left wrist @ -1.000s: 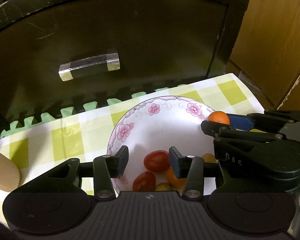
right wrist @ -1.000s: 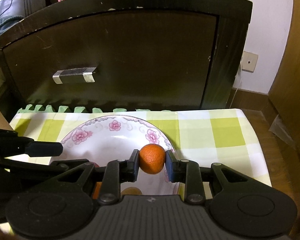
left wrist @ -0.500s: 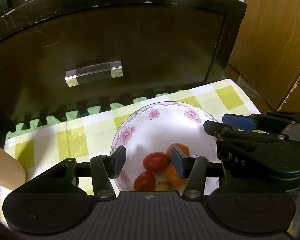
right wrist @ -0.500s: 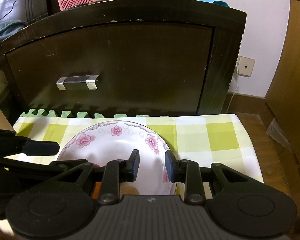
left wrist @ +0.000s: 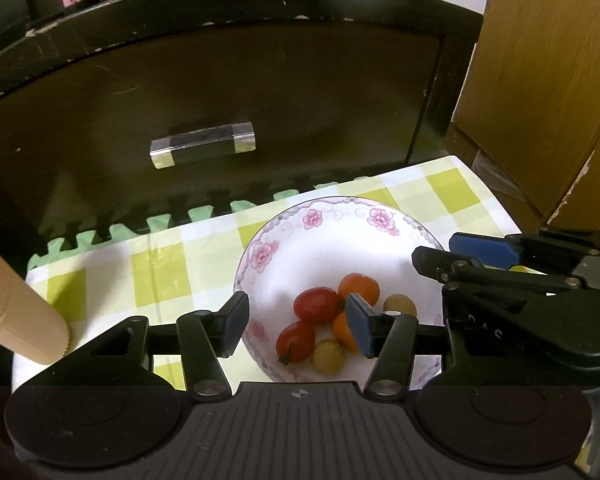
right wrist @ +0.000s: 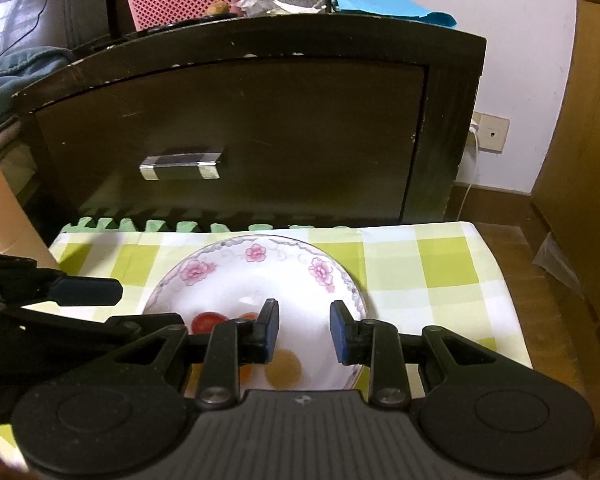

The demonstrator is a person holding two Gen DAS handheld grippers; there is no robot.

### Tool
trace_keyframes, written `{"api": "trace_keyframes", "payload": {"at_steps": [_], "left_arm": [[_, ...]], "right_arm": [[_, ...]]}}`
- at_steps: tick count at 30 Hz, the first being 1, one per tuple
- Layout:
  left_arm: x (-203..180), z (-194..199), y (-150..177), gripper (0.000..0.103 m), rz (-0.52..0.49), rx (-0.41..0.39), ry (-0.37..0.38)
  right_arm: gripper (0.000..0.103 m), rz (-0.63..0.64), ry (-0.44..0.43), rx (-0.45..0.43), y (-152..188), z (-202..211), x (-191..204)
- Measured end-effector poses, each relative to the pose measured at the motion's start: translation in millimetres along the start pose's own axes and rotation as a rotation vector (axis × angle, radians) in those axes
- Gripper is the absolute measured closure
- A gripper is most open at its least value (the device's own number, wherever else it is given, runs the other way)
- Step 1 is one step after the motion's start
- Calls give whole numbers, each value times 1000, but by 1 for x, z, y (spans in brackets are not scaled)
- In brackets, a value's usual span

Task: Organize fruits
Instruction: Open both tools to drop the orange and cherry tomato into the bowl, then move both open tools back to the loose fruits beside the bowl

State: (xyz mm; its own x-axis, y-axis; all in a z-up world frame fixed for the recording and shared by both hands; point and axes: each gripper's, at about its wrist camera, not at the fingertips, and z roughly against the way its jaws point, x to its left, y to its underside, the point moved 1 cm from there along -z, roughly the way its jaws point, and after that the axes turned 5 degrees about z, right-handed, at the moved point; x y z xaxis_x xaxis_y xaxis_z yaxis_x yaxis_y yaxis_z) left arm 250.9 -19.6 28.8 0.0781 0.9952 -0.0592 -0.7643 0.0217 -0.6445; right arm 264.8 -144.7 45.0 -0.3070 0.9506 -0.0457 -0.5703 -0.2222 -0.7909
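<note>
**Both grippers empty above the fruit bowl**

Your right gripper (right wrist: pixel 304 330) hangs over the near right part of the flowered bowl (right wrist: pixel 342 276) with its jaws apart and nothing between them. Your left gripper (left wrist: pixel 296 326) sits beside it, over the bowl's left half, jaws spread wide and also empty. Neither one touches a fruit.

The fruit lies gathered in the bowl's low centre, just ahead of and below the left gripper's fingers. You can count two red tomatoes, one (left wrist: pixel 315 305) ahead of the other (left wrist: pixel 295 342), an orange fruit (left wrist: pixel 359 288) behind them, a second orange one (left wrist: pixel 342 330) partly hidden by the left gripper's right finger, and two pale yellow-green ones (left wrist: pixel 328 356) (left wrist: pixel 399 305). The curved wall keeps these round pieces from rolling apart, which is likely why the bowl serves as the collecting place.

The bowl rests on the green-checked cloth (right wrist: pixel 440 268) covering the bench, in front of the dark cabinet (right wrist: pixel 260 120). From the right wrist view, no loose fruit shows on the cloth to the right of that gripper; the near edge of the bench is hidden behind both gripper bodies, so you cannot tell whether anything remains there. A cardboard tube (left wrist: pixel 16 312) lies off to the left gripper's left, well clear of the bowl.

If more fruit is waiting, lift straight up before swinging away, so a finger does not catch the rim and tip the bowl.
</note>
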Motion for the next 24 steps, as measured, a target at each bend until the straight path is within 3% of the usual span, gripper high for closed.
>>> {"api": "trace_keyframes", "payload": {"at_steps": [24], "left_arm": [[8,35,39,42,-34,43,-30]], "right_arm": [[75,20,-60,65,33,31,31]]}}
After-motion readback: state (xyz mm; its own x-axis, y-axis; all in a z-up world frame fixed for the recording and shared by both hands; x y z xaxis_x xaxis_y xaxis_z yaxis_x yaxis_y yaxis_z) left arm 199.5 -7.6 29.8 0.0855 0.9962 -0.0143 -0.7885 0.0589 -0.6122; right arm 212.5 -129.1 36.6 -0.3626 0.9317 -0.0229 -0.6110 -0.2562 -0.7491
